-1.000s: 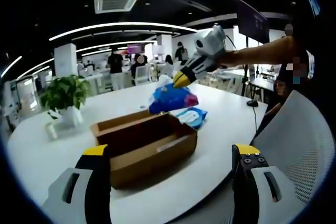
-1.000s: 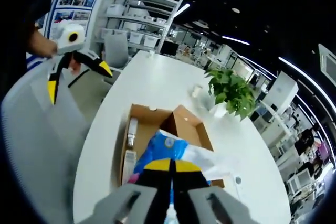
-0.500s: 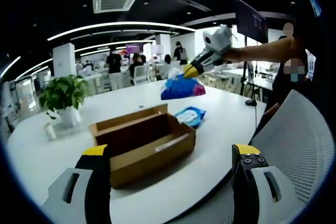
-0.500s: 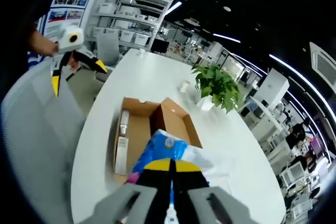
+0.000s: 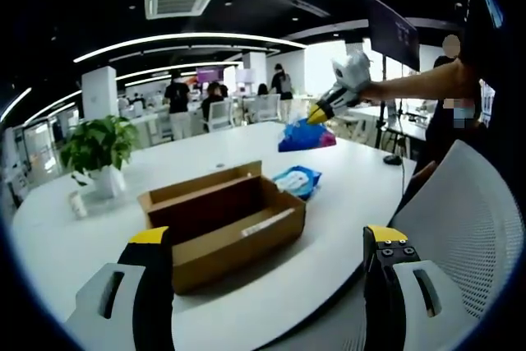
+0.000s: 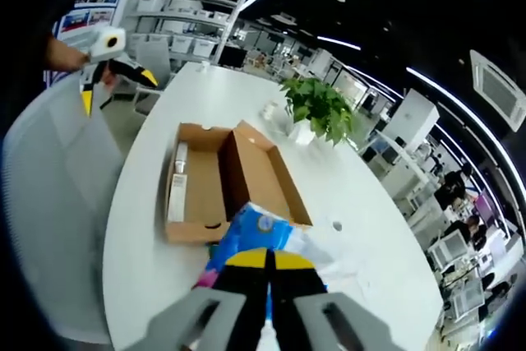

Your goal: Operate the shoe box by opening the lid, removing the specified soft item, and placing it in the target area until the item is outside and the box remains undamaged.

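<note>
An open brown shoe box (image 5: 222,223) sits on the white table (image 5: 349,203), its lid folded back. A white strip lies inside the shoe box (image 6: 215,180). My right gripper (image 5: 319,114) is in the air right of the box, shut on a soft blue pack (image 5: 306,136) that hangs above the table. In the right gripper view the blue pack (image 6: 255,232) is pinched in my right gripper (image 6: 267,262), past the box's near end. My left gripper (image 5: 267,281) stands open at the table's near edge, holding nothing, and appears far off as the left gripper (image 6: 107,67).
A second blue pack (image 5: 296,180) lies on the table right of the box. A potted plant (image 5: 99,150) and a small cup (image 5: 78,203) stand at the far left. A white mesh chair (image 5: 468,228) is at the right. People sit far behind.
My right gripper has carried the blue pack up and away from over the box, rightward in the left gripper view. The left gripper has stayed open and still.
</note>
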`<state>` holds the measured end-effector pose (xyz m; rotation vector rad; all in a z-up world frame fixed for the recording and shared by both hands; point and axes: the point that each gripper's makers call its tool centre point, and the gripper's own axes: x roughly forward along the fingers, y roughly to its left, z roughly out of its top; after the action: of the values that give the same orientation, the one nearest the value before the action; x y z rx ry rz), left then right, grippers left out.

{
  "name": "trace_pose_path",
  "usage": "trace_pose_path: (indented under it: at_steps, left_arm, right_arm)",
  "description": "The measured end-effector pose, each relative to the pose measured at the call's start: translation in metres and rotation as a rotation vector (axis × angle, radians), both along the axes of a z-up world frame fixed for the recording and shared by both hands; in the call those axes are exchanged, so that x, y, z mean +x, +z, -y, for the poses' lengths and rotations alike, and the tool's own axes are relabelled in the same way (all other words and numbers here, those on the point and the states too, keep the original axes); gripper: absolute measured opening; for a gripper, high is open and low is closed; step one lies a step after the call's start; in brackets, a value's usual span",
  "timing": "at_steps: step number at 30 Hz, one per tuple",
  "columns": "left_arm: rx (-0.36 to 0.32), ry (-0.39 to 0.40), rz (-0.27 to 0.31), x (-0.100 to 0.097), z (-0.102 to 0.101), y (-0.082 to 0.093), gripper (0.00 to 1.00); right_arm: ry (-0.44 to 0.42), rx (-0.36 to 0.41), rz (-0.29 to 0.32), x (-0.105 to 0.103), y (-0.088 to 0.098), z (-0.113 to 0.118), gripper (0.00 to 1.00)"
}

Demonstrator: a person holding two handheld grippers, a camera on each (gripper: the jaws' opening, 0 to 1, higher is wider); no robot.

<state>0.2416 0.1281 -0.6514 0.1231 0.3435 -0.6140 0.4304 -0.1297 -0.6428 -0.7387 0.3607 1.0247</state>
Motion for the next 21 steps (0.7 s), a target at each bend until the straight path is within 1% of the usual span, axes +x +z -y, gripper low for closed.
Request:
trace_pose_path:
  at_steps: [4, 10, 15, 19, 21]
  left_arm:
    - [0.007, -0.001, -0.006, 0.0, 0.0, -0.002, 1.0]
    - [0.016, 0.002, -0.014, 0.0, 0.0, -0.004, 1.0]
    - [0.025, 0.003, -0.018, 0.0, 0.0, -0.005, 1.0]
    - [0.037, 0.005, -0.013, 0.0, -0.001, -0.004, 1.0]
    - [0.043, 0.003, -0.023, -0.001, -0.001, -0.006, 1.0]
  right_arm:
    - [-0.036, -0.007, -0.004, 0.005, -0.007, 0.022, 0.0]
    - [-0.079, -0.022, -0.014, 0.011, -0.018, 0.049, 0.0]
    - [-0.124, -0.036, -0.028, 0.016, -0.033, 0.073, 0.0]
    - [-0.144, -0.056, -0.036, 0.019, -0.046, 0.087, 0.0]
    - [-0.162, -0.061, -0.044, 0.019, -0.053, 0.094, 0.0]
